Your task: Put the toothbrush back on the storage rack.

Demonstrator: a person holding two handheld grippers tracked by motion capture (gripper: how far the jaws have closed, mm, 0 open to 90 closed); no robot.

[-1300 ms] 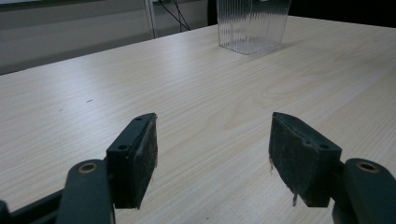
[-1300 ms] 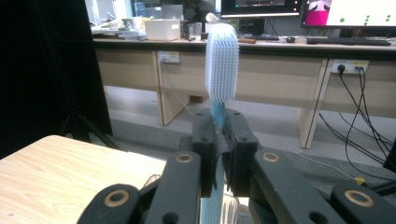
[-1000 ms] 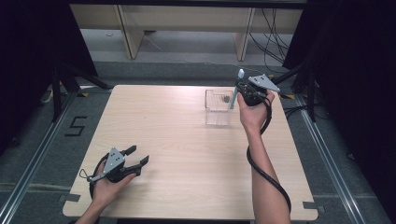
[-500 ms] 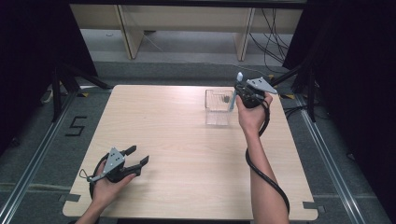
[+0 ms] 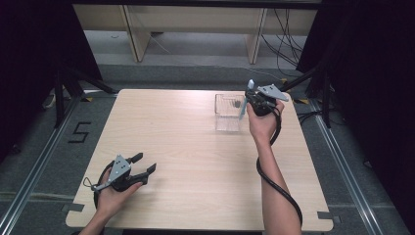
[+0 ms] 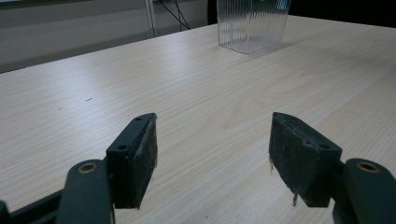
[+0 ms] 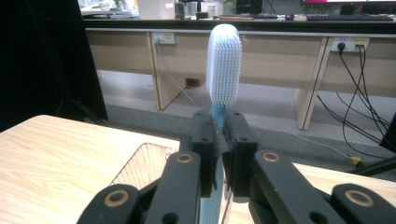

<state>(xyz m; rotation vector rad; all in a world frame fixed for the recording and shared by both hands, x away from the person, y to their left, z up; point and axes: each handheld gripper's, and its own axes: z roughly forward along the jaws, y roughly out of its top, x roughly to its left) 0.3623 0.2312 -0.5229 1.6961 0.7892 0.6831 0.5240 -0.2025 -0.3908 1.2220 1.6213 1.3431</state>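
Now we are pinching toothbrush (image 7: 223,65) handle in right gripper (image 7: 220,140), fingers closed tight, bristle head up, hovering beside clear ribbed container (image 5: 228,112) at bench (image 5: 195,161) far edge, probably for dropping in. Left gripper (image 6: 212,154) resting near edge, fingers wide apart, holding nothing, keeping clear.

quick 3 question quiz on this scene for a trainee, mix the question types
1. True or false: the right gripper is shut on a toothbrush.
2. Which way does the brush head point? A up, B down, C sideways
3. Fill in: the left gripper rests on the table with its jaws ____.

Key: 1 true. 2 A. 3 open, with nothing between them. The clear container stands beside the right gripper.
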